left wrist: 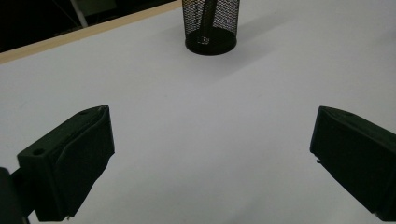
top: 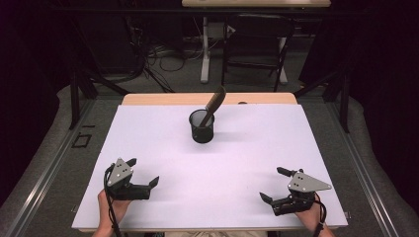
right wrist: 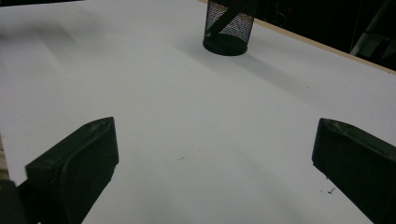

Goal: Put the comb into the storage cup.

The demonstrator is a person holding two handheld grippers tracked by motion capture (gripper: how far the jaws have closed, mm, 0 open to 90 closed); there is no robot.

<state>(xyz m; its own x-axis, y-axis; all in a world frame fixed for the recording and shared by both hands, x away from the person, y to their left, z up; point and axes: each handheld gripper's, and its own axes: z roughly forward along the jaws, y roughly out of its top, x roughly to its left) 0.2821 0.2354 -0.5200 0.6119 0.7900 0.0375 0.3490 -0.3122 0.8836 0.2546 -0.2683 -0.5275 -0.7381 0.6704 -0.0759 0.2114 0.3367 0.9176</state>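
Now both tongs, the left tongs and right tongs, stand wide and empty near the table front edge, while the mesh cup with its brown stick leaning up-right stands well ahead between them, about equally far.

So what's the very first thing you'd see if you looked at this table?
Your eye goes to the black mesh cup standing alone near the far middle of the white table, with a long brownish stick-like thing leaning out of it to the right. Next you notice the left gripper and the right gripper at the near corners, each held in a hand, jaws wide apart and holding nothing.
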